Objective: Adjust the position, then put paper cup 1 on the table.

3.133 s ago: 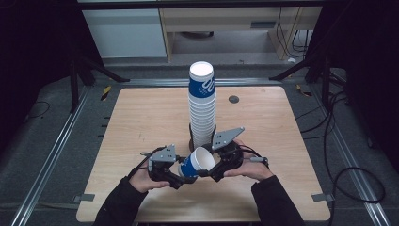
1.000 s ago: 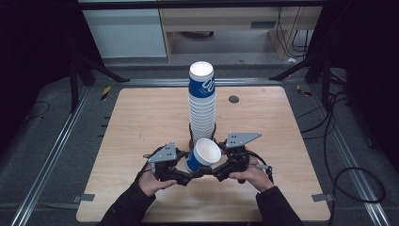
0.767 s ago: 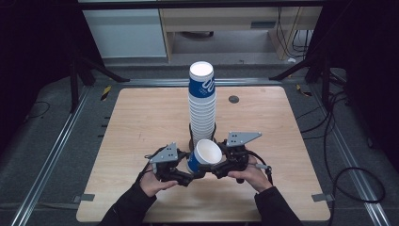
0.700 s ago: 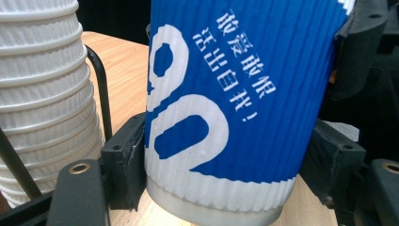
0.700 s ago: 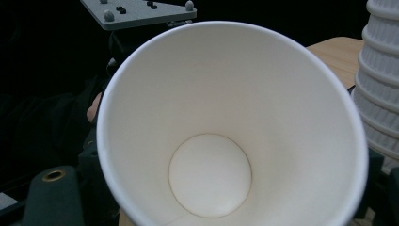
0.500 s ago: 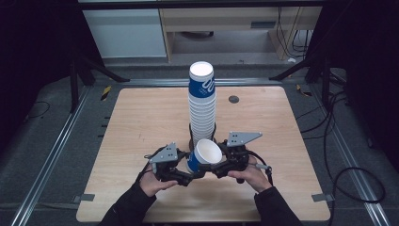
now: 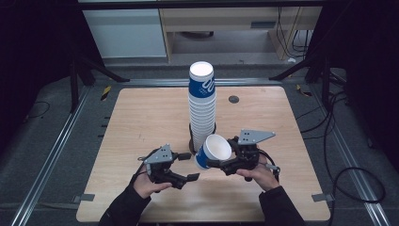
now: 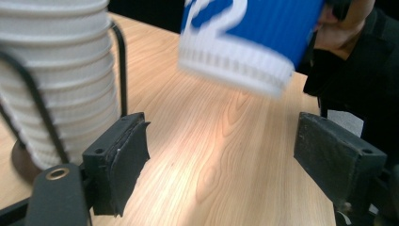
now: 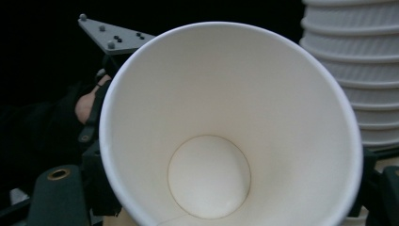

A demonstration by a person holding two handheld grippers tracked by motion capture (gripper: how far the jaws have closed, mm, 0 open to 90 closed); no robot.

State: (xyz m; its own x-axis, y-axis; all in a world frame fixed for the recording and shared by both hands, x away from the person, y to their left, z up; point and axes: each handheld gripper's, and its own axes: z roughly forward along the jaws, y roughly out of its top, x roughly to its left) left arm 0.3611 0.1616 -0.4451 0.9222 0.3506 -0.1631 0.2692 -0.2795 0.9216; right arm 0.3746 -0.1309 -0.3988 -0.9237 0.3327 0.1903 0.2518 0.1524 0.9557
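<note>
A tall stack of blue-and-white paper cups [image 7: 202, 106] stands in a black wire holder [image 7: 192, 139] at the table's middle. My right gripper [image 7: 217, 159] is shut on one single cup [image 7: 212, 151], tilted with its white mouth facing up and toward me; its jaws have just been closing on it. In the right gripper view the cup's inside [image 9: 226, 132] faces me, with the stack [image 9: 350, 70] to the right. My left gripper [image 7: 189, 166] is open just left of the cup; its jaws have just been opening and nothing is between them. The cup's blue wall [image 8: 254, 33] hangs beyond its pads [image 8: 120, 162].
The wooden table [image 7: 141, 117] has bare room left and right of the stack. A small dark disc [image 7: 234, 99] lies at the back right. Metal rails and cables run along the floor on both sides. The person's hands come in from the near edge.
The left gripper's jaws have spread off the cup's base. The cup has shifted slightly right in the right gripper, which has closed on its rim.
</note>
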